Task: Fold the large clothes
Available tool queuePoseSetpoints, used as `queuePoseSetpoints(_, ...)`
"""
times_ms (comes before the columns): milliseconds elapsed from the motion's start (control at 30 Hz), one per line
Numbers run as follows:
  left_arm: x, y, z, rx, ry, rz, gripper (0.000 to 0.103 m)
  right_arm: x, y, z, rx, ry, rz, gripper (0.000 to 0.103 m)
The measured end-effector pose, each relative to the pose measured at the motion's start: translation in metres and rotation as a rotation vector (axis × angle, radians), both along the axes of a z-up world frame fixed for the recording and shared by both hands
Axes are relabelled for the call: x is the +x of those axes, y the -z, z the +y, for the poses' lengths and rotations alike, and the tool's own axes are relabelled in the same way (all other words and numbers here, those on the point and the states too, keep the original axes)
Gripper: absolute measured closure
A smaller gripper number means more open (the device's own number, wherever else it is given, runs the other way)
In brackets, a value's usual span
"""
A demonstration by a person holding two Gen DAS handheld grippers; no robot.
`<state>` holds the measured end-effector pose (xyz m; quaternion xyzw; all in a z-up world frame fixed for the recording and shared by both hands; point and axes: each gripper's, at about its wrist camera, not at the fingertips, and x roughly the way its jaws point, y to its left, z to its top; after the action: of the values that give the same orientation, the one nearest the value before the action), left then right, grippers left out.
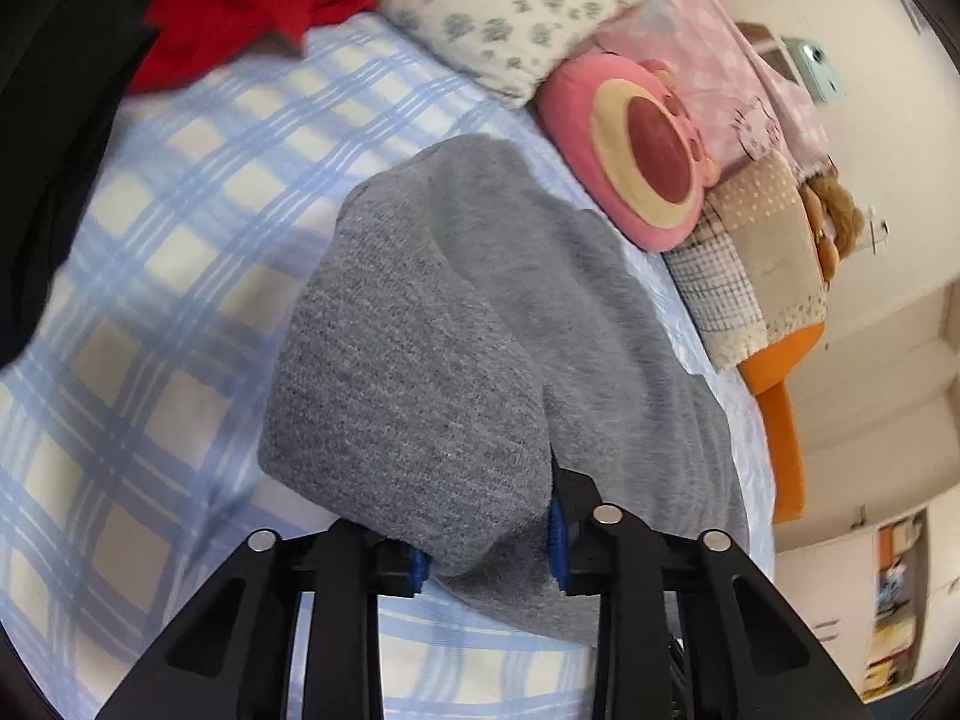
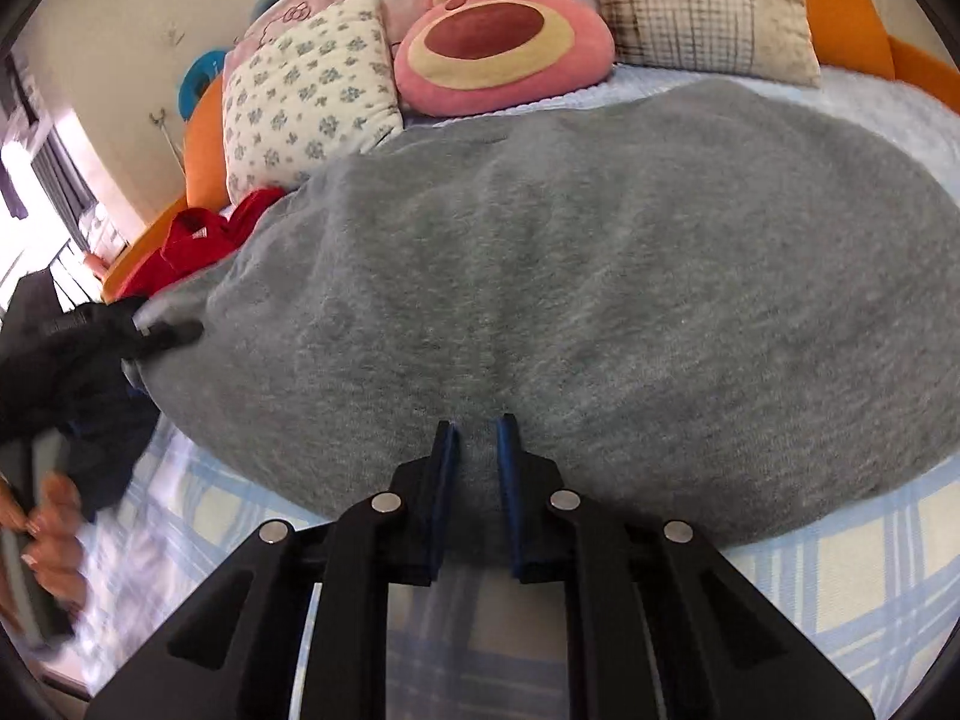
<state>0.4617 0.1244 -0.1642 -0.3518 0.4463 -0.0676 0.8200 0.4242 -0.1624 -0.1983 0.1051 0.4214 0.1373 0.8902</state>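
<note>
A large grey knit garment (image 2: 588, 300) lies spread on the blue-checked bed sheet (image 2: 840, 588). My right gripper (image 2: 477, 438) is shut on its near edge, cloth pinched between the blue pads. In the left wrist view the same grey garment (image 1: 420, 330) is bunched and lifted, and my left gripper (image 1: 489, 540) is shut on a thick fold of it. The left gripper also shows in the right wrist view (image 2: 162, 333) at the garment's left corner.
A red garment (image 1: 240, 6) lies at the head of the bed (image 2: 198, 240). A flowered pillow (image 2: 306, 96), a pink bear cushion (image 2: 504, 42) and a patchwork pillow (image 2: 708, 30) line the orange headboard (image 2: 852, 18). A hand (image 2: 54, 534) is at the left.
</note>
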Motion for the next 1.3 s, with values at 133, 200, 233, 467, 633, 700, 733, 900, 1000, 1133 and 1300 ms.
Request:
queuePoseSetpoints(133, 0.005, -0.047, -0.030, 0.074, 0.089, -0.060, 0.076, -0.002, -0.001, 0.008, -0.056, 0.003, -0.025, 0.088)
queuePoseSetpoints(200, 0.011, -0.072, -0.053, 0.099, 0.153, -0.073, 0.078, -0.006, -0.004, 0.011, -0.078, 0.002, -0.041, 0.088)
queuePoseSetpoints(233, 0.014, -0.083, -0.066, 0.123, 0.183, -0.080, 0.079, -0.007, -0.005, 0.011, -0.082, 0.000, -0.048, 0.089)
queuePoseSetpoints(467, 0.034, -0.154, -0.183, 0.307, 0.431, -0.140, 0.080, -0.030, -0.020, 0.035, -0.307, -0.021, -0.166, 0.088)
queuePoseSetpoints(633, 0.018, -0.163, -0.303, 0.452, 0.672, -0.139, 0.080, -0.045, -0.022, 0.043, -0.452, 0.006, -0.227, 0.088)
queuePoseSetpoints(700, 0.007, -0.147, -0.349, 0.552, 0.773, -0.117, 0.080, -0.047, -0.019, 0.043, -0.498, 0.000, -0.215, 0.088)
queuePoseSetpoints(733, 0.003, -0.136, -0.367, 0.605, 0.805, -0.097, 0.080, -0.049, -0.016, 0.045, -0.517, -0.020, -0.202, 0.088)
queuePoseSetpoints(900, -0.004, -0.052, -0.428, 0.835, 0.896, 0.128, 0.079, -0.072, -0.002, 0.055, -0.620, -0.151, -0.177, 0.087)
queuePoseSetpoints(1000, -0.001, -0.036, -0.441, 0.906, 0.885, 0.179, 0.078, -0.088, 0.003, 0.059, -0.680, -0.196, -0.192, 0.088)
queuePoseSetpoints(1133, 0.001, -0.032, -0.445, 0.940, 0.876, 0.220, 0.067, -0.098, 0.006, 0.062, -0.715, -0.214, -0.200, 0.087)
queuePoseSetpoints(1300, -0.032, -0.047, -0.467, 0.955, 1.016, 0.101, 0.017, -0.098, 0.004, 0.059, -0.704, -0.217, -0.194, 0.087)
